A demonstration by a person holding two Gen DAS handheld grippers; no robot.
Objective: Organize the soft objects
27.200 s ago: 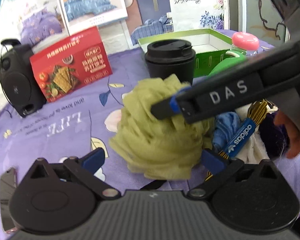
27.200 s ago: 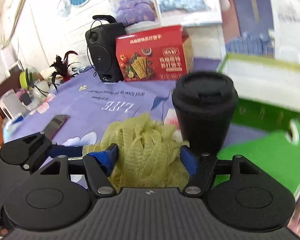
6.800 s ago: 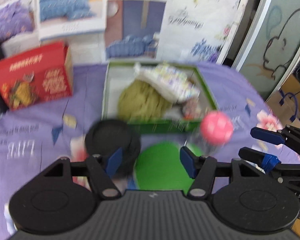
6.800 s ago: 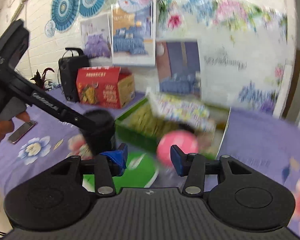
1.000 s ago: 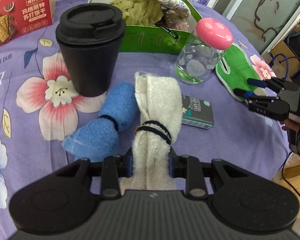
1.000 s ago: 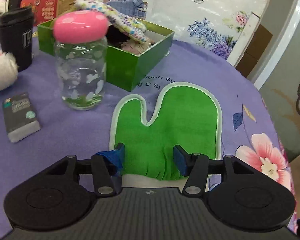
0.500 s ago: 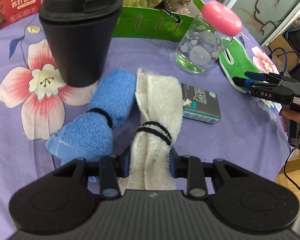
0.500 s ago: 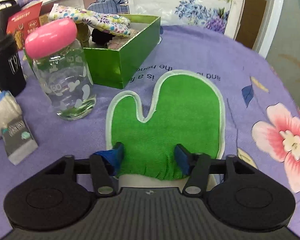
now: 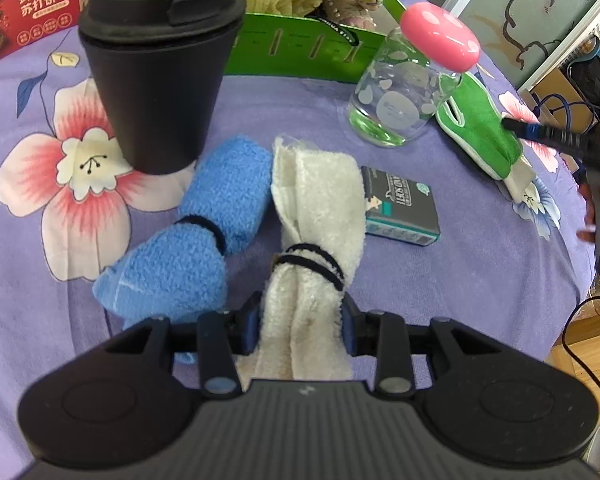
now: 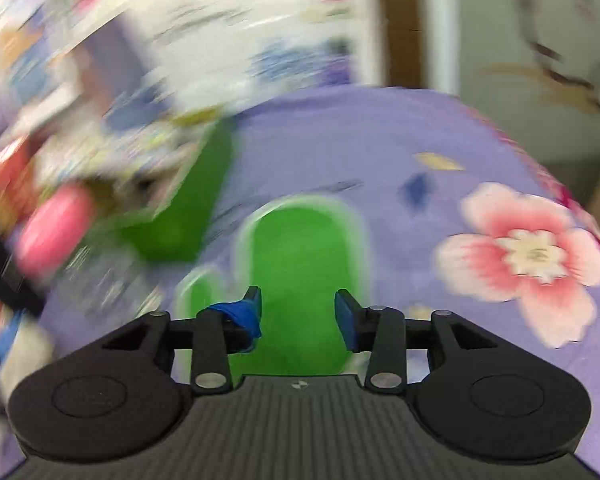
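Left wrist view: looks forward and down along the left gripper [image 9: 298, 316], low over the purple floral tablecloth [image 9: 480, 264]; the white rolled towel [image 9: 316, 216] lies right at its fingers, the black lidded cup [image 9: 156, 60] and green box [image 9: 300, 50] sit further ahead.
Right wrist view: looks forward along the right gripper [image 10: 298, 312], close above the green mitt [image 10: 300, 264]; heavily motion-blurred, sharper to the right.
Shared: green mitt [image 9: 480, 128], pink-lidded glass jar [image 9: 404, 96] [image 10: 56, 232], green box [image 10: 196, 208], tablecloth [image 10: 380, 136].
Cross-sight: the right gripper [image 9: 516, 125] shows at the left view's right edge.
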